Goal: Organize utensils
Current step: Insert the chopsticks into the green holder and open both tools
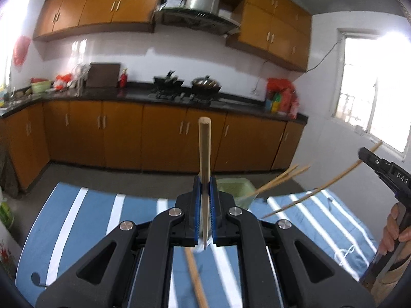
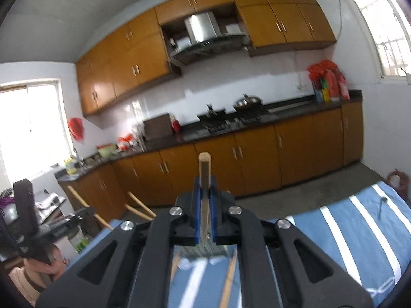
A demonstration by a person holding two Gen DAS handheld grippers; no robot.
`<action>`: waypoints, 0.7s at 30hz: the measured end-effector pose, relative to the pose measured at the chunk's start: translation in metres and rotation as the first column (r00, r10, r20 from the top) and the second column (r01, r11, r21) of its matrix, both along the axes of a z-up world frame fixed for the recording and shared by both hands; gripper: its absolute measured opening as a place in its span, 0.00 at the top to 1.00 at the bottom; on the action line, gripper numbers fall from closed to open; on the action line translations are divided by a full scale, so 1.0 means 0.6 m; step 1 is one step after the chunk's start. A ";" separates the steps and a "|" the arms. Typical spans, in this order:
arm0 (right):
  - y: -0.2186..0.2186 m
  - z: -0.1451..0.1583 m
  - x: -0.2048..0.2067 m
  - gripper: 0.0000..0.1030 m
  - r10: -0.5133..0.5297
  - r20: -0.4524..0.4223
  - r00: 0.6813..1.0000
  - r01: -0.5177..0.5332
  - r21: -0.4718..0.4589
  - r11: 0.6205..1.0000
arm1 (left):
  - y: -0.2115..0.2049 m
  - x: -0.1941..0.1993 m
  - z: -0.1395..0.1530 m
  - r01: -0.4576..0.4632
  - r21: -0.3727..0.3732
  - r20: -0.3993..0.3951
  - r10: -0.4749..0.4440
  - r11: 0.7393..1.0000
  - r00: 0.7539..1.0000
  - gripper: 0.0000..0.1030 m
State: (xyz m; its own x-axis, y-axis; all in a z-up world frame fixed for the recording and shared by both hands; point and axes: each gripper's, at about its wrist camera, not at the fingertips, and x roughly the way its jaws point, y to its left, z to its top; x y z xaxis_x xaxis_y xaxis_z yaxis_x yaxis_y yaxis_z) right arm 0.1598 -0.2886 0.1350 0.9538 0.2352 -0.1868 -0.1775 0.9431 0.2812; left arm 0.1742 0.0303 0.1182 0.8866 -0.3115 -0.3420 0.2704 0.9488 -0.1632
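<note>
In the left wrist view my left gripper [image 1: 204, 188] is shut on a wooden chopstick [image 1: 204, 148] that stands upright between the blue pads. Behind it a pale green container [image 1: 239, 186] sits on the striped cloth with two chopsticks [image 1: 282, 178] leaning out. At the right edge my right gripper [image 1: 364, 154] grips another chopstick [image 1: 321, 188] at a slant. In the right wrist view the right gripper [image 2: 204, 190] is shut on that chopstick [image 2: 204, 169], and the left gripper [image 2: 82, 214] shows at the left. Both views are motion-blurred.
A blue and white striped cloth [image 1: 97, 218] covers the table. One loose chopstick [image 1: 196, 279] lies on it below the left gripper; more chopsticks [image 2: 228, 279] lie under the right. A hand [image 1: 393, 233] holds the right gripper's handle. Orange kitchen cabinets [image 1: 123, 133] and a dark counter stand beyond the floor.
</note>
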 end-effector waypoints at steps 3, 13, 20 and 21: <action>0.015 0.022 0.015 0.93 -0.014 0.037 0.999 0.014 -0.008 1.000 | -0.022 0.009 0.035 -0.009 -0.021 0.067 0.011 1.000 0.998 0.93; 0.058 0.010 0.136 0.93 -0.043 -0.005 0.999 0.043 -0.049 0.998 | -0.063 0.086 0.069 -0.113 -0.083 0.195 0.127 0.990 0.973 0.93; 0.068 -0.034 0.194 0.93 -0.038 -0.094 0.995 0.032 -0.065 0.997 | -0.088 0.126 0.023 -0.116 -0.054 0.187 0.124 0.992 0.975 0.93; 0.071 -0.039 0.197 0.93 -0.034 -0.103 0.994 0.027 -0.069 0.997 | -0.091 0.130 0.014 -0.109 -0.048 0.172 0.116 0.993 0.978 0.93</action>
State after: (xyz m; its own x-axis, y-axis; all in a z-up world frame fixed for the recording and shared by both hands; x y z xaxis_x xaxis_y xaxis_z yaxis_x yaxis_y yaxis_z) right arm 0.2777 -0.2461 0.1115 0.9349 0.1903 -0.2996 -0.1218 0.9649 0.2327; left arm 0.2524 -0.0241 0.1267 0.9616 -0.2160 -0.1693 0.1895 0.9688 -0.1599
